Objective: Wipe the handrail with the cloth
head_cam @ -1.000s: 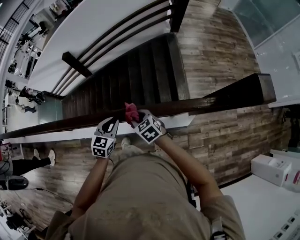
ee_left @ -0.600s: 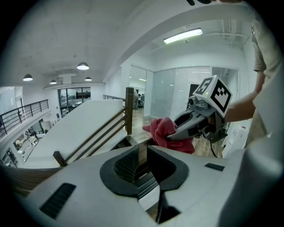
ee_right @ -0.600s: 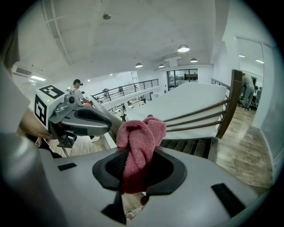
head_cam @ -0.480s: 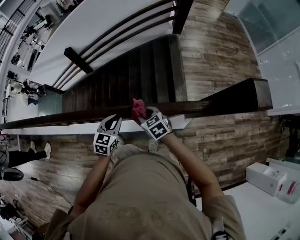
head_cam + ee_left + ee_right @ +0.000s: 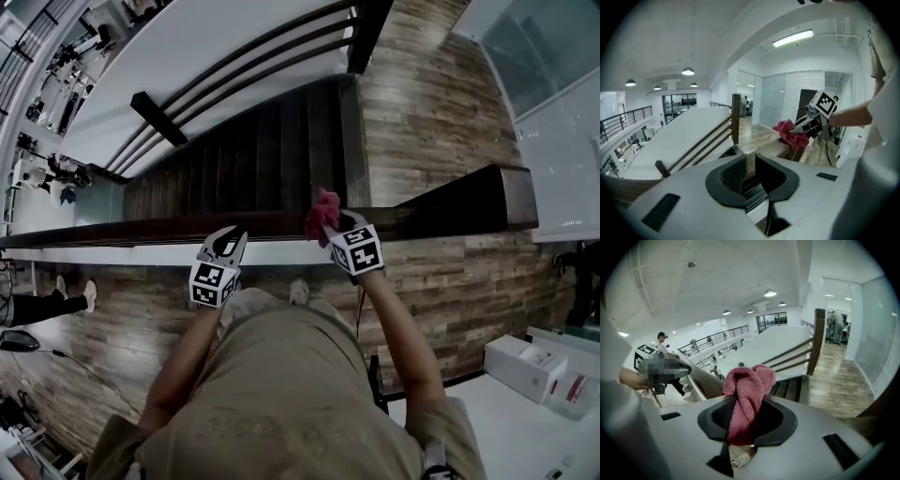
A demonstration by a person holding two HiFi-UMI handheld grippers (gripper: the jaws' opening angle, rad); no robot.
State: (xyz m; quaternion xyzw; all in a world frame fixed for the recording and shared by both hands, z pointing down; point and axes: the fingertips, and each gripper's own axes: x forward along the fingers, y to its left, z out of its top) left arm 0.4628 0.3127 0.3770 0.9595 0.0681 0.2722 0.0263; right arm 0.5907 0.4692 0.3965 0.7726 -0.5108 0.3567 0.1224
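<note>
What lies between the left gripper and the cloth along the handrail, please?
Only a bare stretch of dark handrail, seen in the head view, separates the left gripper from the cloth.

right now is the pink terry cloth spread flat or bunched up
Bunched up: the pink terry cloth sits crumpled into a knot, pinched between the right gripper's jaws.

The person wears a loose tan shirt [image 5: 281, 394] with short sleeves and a faint, unreadable print across the chest. Above the shirt's left side, the left claw [image 5: 228, 243] is a pale grey moulded shell with black-padded fingers, and a white left cube [image 5: 212, 284] with black square markers sits at its back. Above the shirt's right side, the right claw [image 5: 335, 228] is built alike, with the same pale shell and a right cube [image 5: 359, 251]. Seen close, each shell carries dark rectangular slots and the pads are ribbed. A pale shoe tip [image 5: 298, 292] shows just above the shirt.
</note>
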